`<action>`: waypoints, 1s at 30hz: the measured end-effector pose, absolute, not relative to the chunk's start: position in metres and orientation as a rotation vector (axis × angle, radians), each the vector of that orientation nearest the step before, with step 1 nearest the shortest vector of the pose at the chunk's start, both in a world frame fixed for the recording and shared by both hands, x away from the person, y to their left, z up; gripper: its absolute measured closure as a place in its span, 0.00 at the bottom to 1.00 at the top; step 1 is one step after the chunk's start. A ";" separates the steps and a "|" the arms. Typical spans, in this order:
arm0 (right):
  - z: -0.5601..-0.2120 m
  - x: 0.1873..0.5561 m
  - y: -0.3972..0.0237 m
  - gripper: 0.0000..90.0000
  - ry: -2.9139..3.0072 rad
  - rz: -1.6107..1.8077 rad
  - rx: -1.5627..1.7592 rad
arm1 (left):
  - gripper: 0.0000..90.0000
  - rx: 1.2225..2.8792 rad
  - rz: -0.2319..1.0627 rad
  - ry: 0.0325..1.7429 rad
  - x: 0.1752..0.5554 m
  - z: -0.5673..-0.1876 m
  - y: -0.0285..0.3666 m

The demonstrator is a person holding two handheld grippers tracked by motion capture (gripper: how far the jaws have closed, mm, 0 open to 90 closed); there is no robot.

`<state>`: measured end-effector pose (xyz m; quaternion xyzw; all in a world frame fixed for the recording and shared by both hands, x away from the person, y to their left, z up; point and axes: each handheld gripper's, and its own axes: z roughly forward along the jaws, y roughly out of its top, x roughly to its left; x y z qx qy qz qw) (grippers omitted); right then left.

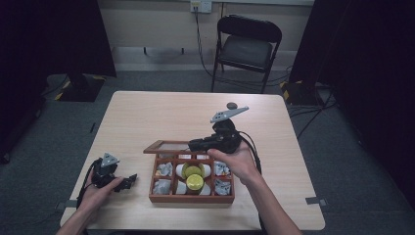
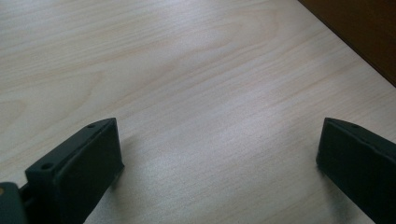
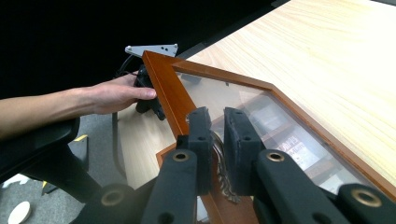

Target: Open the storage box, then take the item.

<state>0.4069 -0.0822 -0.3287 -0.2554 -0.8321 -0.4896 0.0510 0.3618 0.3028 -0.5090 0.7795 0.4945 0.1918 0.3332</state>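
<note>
The right gripper pinches the small metal clasp on the glass lid of the wooden tea box, holding the lid raised over the box near the table's front. The left gripper rests on the table left of the box, jaws spread and empty.

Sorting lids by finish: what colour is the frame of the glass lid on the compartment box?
Reddish-brown wood frame, seen best in the right gripper view.

One wooden compartment box with one glass-paned lid, two round yellow-green pieces, four grey wrapped packets, one black folding chair.
</note>
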 end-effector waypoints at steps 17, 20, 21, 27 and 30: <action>-0.323 0.416 -0.082 0.91 -2.506 -1.468 -0.811 | 0.18 2.063 0.477 1.277 0.361 -0.501 0.301; -0.323 0.416 -0.083 0.91 -2.504 -1.471 -0.812 | 0.19 2.062 0.459 1.263 0.359 -0.498 0.299; -0.323 0.416 -0.082 0.91 -2.505 -1.470 -0.811 | 0.20 2.070 0.458 1.251 0.357 -0.496 0.299; -0.323 0.416 -0.082 0.91 -2.507 -1.469 -0.812 | 0.23 2.021 0.398 1.162 0.347 -0.481 0.292; -0.322 0.416 -0.082 0.91 -2.505 -1.467 -0.815 | 0.24 2.056 0.386 1.105 0.343 -0.476 0.285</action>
